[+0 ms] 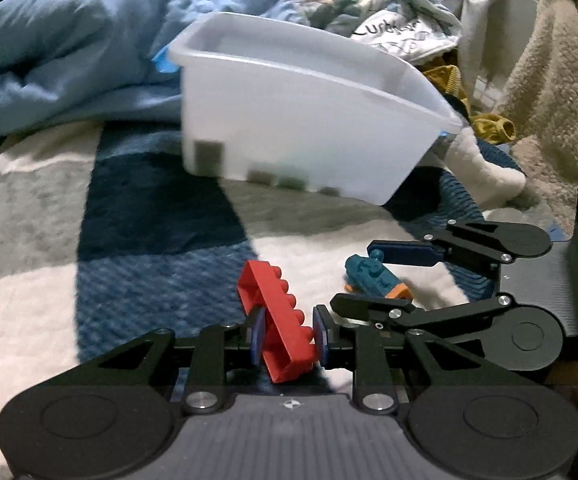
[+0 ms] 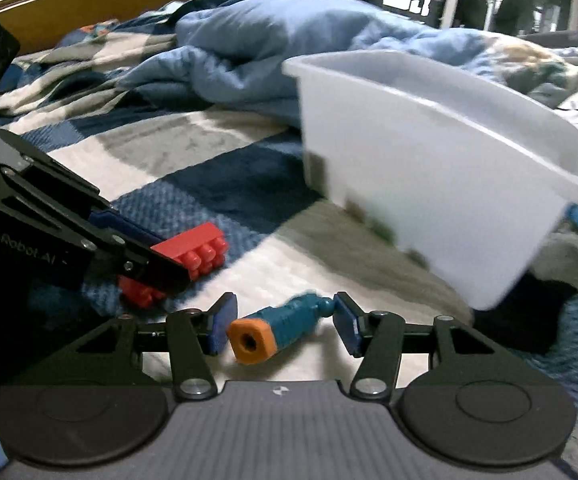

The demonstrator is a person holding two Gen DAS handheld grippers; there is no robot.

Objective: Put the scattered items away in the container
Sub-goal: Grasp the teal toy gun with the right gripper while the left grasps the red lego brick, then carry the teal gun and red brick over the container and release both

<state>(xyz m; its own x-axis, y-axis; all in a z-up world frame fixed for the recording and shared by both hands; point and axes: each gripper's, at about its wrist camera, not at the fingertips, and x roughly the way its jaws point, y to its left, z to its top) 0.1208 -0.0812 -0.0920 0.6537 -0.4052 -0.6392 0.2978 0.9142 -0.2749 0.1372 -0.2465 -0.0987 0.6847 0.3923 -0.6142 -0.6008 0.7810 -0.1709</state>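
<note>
Left gripper (image 1: 287, 334): its two blue pads pinch a red building brick (image 1: 279, 322) across the narrow sides. The brick lies slanted between the fingers, studs turned toward the right pad, one end projecting forward and to the left beyond the fingertips and the other reaching back toward the gripper body.

Right gripper (image 2: 283, 322): the fingers stand partly spread, with a teal toy piece with an orange end (image 2: 279, 326) lying between them. The rounded teal tip touches the right pad (image 2: 347, 322); the orange end, with its dark central hole, points back toward the camera and sits just beside the left pad (image 2: 221, 322). Whether that pad presses on it cannot be told. In the left wrist view the same piece (image 1: 375, 276) appears between the right gripper's fingers, just right of the brick.

White translucent container (image 1: 309, 120): beyond both pairs of fingertips, ahead of the left gripper and ahead and to the right of the right gripper (image 2: 441, 168). Small dark items show dimly through its wall near the floor. It rests on a blue, grey and white checked blanket (image 1: 129, 220), with a light blue quilt (image 1: 69, 52) bunched behind it.
</note>
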